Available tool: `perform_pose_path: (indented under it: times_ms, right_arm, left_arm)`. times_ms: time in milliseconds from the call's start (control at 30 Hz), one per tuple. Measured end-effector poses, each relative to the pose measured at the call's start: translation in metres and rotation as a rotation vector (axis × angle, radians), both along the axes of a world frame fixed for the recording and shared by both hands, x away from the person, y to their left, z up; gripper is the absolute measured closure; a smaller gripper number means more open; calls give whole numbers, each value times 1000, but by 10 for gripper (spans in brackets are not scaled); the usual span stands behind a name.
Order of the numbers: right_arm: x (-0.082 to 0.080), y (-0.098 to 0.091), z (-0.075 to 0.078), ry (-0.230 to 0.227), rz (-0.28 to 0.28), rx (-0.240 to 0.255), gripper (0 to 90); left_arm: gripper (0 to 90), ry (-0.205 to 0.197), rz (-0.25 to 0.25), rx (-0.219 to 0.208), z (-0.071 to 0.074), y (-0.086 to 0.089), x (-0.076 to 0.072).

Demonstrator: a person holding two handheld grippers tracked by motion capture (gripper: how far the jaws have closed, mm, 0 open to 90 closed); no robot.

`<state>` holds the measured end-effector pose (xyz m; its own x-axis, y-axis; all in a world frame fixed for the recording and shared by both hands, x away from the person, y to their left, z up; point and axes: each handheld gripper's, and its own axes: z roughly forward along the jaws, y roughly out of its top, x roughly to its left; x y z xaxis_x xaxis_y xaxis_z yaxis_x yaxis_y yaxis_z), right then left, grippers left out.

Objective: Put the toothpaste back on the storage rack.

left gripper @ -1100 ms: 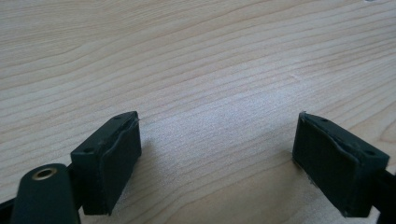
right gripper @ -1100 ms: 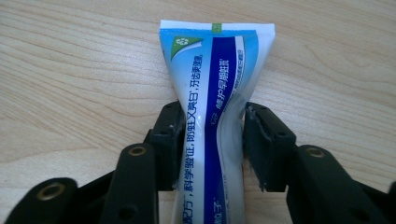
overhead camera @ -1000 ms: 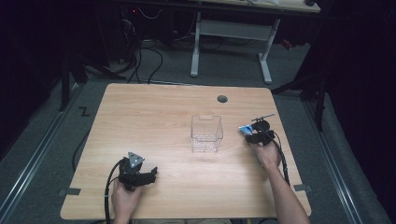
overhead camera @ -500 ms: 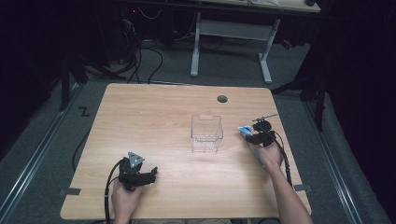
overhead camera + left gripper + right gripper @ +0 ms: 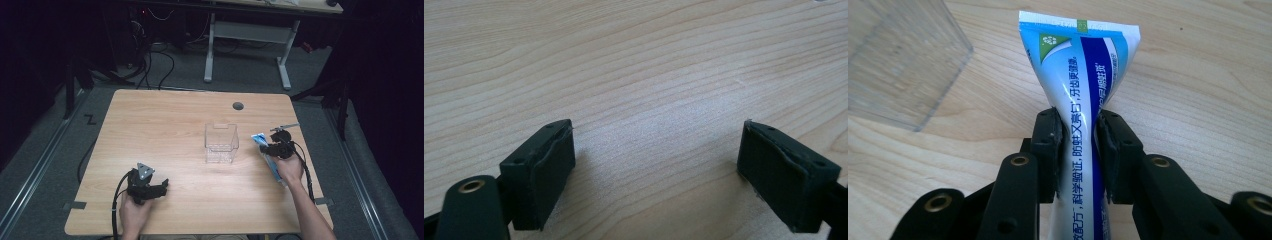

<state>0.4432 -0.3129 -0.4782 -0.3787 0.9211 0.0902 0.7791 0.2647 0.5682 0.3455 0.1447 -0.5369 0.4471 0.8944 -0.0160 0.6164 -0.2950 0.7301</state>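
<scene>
A light wooden table (image 5: 165,125) stands on grey carpet in a dark room, a white-legged desk (image 5: 245,37) behind it. A clear plastic box (image 5: 220,143) sits mid-table. Just right of it, the right hand-held gripper (image 5: 1077,150), jaws just closed, clamps a blue-and-white toothpaste tube (image 5: 1083,75). The left hand-held gripper (image 5: 656,165) rests near the front edge, jaws apart.
</scene>
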Motion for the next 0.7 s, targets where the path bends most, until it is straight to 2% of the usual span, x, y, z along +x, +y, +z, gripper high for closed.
perform_pose_path:
  times_ms: [267, 700]
  right_arm:
    - [-15, -2, 18, -56, 24, 62, 718]
    - [-32, 3, 35, -122, 87, 75, 733]
  left_arm:
    - [155, 0, 0, 0, 0, 0, 0]
    - [155, 0, 0, 0, 0, 0, 0]
